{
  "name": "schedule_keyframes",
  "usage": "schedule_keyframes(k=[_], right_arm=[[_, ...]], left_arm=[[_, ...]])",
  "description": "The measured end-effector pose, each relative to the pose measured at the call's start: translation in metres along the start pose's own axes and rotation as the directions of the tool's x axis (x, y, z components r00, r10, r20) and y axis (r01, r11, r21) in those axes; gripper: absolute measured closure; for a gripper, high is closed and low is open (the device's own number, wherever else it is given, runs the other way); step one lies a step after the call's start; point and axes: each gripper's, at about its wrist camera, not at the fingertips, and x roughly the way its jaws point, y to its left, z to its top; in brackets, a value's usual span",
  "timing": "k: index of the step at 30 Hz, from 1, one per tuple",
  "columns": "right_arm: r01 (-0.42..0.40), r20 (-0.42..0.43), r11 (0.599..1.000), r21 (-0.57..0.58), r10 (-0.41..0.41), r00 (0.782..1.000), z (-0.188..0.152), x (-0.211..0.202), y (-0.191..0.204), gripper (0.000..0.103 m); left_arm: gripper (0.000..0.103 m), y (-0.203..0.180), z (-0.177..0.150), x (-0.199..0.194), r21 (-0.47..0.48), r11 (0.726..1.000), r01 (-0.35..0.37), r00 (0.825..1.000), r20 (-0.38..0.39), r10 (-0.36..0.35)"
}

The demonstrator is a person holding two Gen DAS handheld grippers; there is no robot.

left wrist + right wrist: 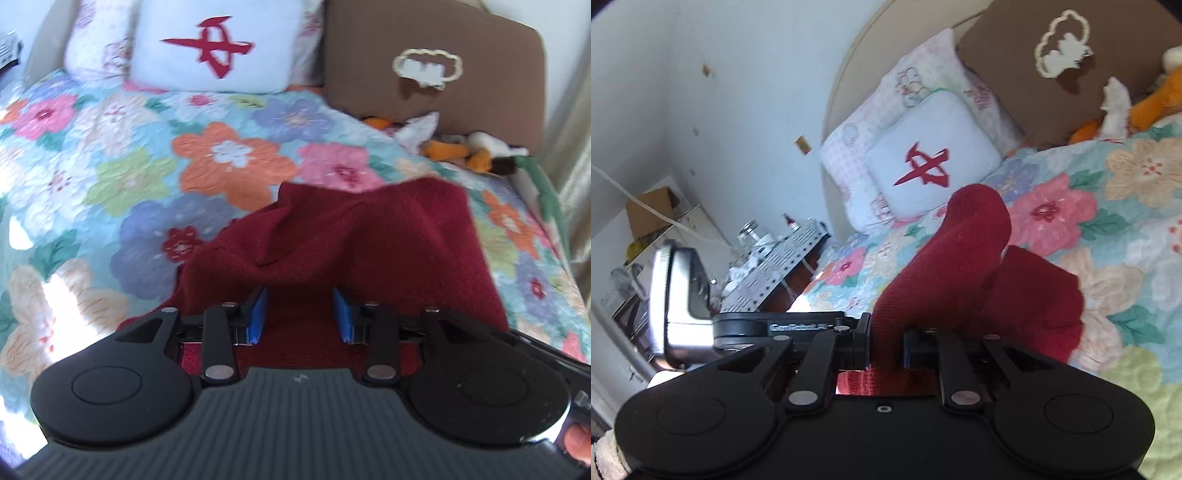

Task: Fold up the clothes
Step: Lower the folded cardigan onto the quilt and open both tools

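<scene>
Left wrist view is showing the left tool (300,314) with its blue pads spread apart, hovering over a dark red knit garment (347,243) that is lying bunched on the floral quilt (129,155) of the bed; right wrist view is showing the right tool (886,349) pinching a raised fold of that garment (960,266); a white pillow (218,44) is sitting at the bed's head.

Bright daylight, soft, no hard shadows. Sunlit patch blown out on floral quilt (59,306) at left in left wrist view; small glare spot on quilt in right wrist view. Both frames motion-blurred, pillows (218,44) and plush toys (461,147) soft. Strong fisheye bending at edges; dark vignette in corners. Red reflection on metal plate (886,382).
</scene>
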Motion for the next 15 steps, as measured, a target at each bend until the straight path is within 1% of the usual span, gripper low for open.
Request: schedule_keyframes(k=[1,2,3,4,5,6,7,9,10,11,12,14,15], right_arm=[[0.059,-0.014,0.997,0.04,-0.058,0.998,-0.004,-0.002,-0.011,0.085],[0.1,-0.05,0.99,0.099,-0.095,0.994,-0.01,0.0,-0.025,0.085],[0.13,-0.094,0.978,0.163,-0.115,0.989,-0.016,0.003,-0.039,0.085],[0.142,-0.132,0.963,0.231,-0.114,0.985,-0.023,0.007,-0.053,0.086],[0.14,-0.145,0.948,0.287,-0.102,0.984,-0.027,0.007,-0.063,0.083],[0.136,-0.145,0.933,0.332,-0.092,0.985,-0.03,0.006,-0.069,0.078],[0.137,-0.143,0.927,0.35,-0.092,0.985,-0.029,0.004,-0.071,0.076],[0.149,-0.138,0.925,0.349,-0.107,0.985,-0.026,-0.002,-0.066,0.07],[0.164,-0.132,0.932,0.324,-0.127,0.983,-0.023,-0.004,-0.061,0.068],[0.192,-0.112,0.944,0.267,-0.167,0.98,-0.019,-0.008,-0.053,0.064],[0.225,-0.081,0.954,0.198,-0.212,0.974,-0.014,-0.013,-0.044,0.064],[0.287,-0.018,0.956,0.054,-0.287,0.958,-0.005,-0.018,-0.026,0.062],[0.311,0.008,0.95,-0.026,-0.311,0.95,0.0,-0.017,-0.019,0.061]], left_arm=[[0.062,-0.006,-0.002,0.006,0.026,1.0,0.002,1.0,-0.019,-0.001],[0.062,-0.013,-0.006,0.016,0.059,0.998,-0.032,0.998,-0.047,0.035],[0.062,-0.021,-0.011,0.026,0.105,0.99,-0.09,0.993,-0.063,0.097],[0.062,-0.028,-0.017,0.034,0.162,0.975,-0.151,0.985,-0.059,0.162],[0.062,-0.033,-0.024,0.04,0.214,0.955,-0.207,0.975,-0.037,0.22],[0.062,-0.036,-0.028,0.039,0.236,0.944,-0.232,0.97,-0.017,0.243],[0.062,-0.037,-0.03,0.038,0.252,0.934,-0.253,0.965,0.003,0.261],[0.062,-0.035,-0.029,0.03,0.241,0.939,-0.244,0.968,0.008,0.249],[0.062,-0.033,-0.028,0.025,0.234,0.943,-0.237,0.97,0.009,0.242],[0.061,-0.031,-0.027,0.021,0.226,0.946,-0.231,0.972,0.01,0.234],[0.061,-0.029,-0.026,0.016,0.219,0.95,-0.224,0.974,0.011,0.227],[0.053,-0.026,-0.025,0.008,0.204,0.956,-0.21,0.977,0.014,0.212],[0.052,-0.024,-0.024,0.003,0.197,0.959,-0.203,0.979,0.016,0.204]])
